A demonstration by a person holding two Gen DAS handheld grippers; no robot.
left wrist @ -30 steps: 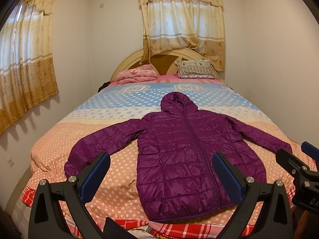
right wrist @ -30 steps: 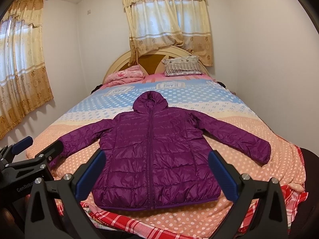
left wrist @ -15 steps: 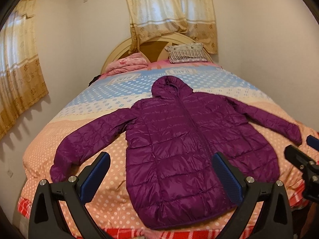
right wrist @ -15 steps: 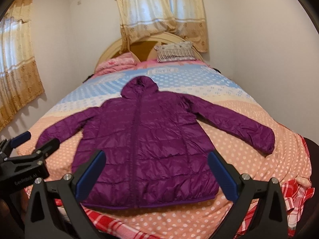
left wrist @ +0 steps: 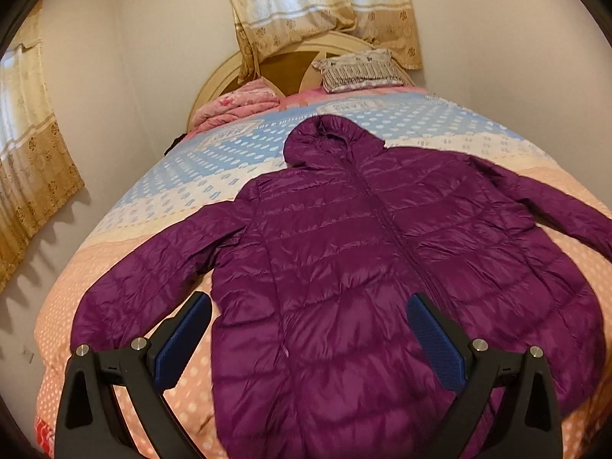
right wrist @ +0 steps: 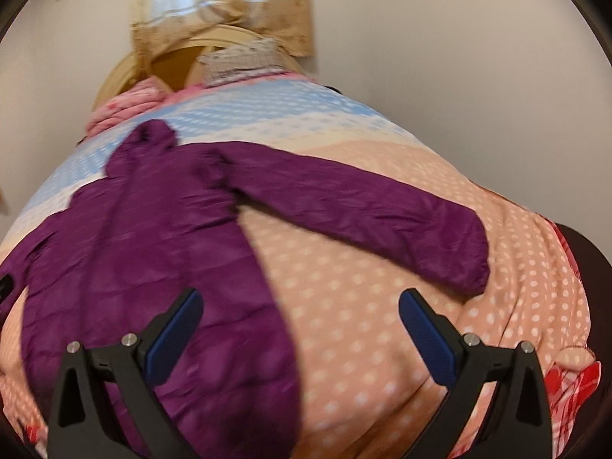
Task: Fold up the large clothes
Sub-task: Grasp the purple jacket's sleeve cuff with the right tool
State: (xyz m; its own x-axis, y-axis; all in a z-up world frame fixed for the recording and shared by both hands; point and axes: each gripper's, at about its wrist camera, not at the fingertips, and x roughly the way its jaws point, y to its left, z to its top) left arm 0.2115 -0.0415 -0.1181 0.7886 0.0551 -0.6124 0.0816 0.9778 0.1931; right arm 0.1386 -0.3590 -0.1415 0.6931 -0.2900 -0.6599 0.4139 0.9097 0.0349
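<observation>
My right view is blurred, and my left view cuts off the jacket's (left wrist: 344, 267) hem. The jacket lies flat, sleeves spread, on the dotted bed (left wrist: 153, 206), curtains (left wrist: 325, 7) on the far wall. My left claw (left wrist: 308, 340) and right claw (right wrist: 300, 334) hang released above it.

My left wrist camera is looking down the bed (left wrist: 160, 206) from its foot, close over the jacket (left wrist: 344, 267); my right one is facing its right sleeve (right wrist: 363, 214). Both are sharing the headboard (left wrist: 283, 65).
</observation>
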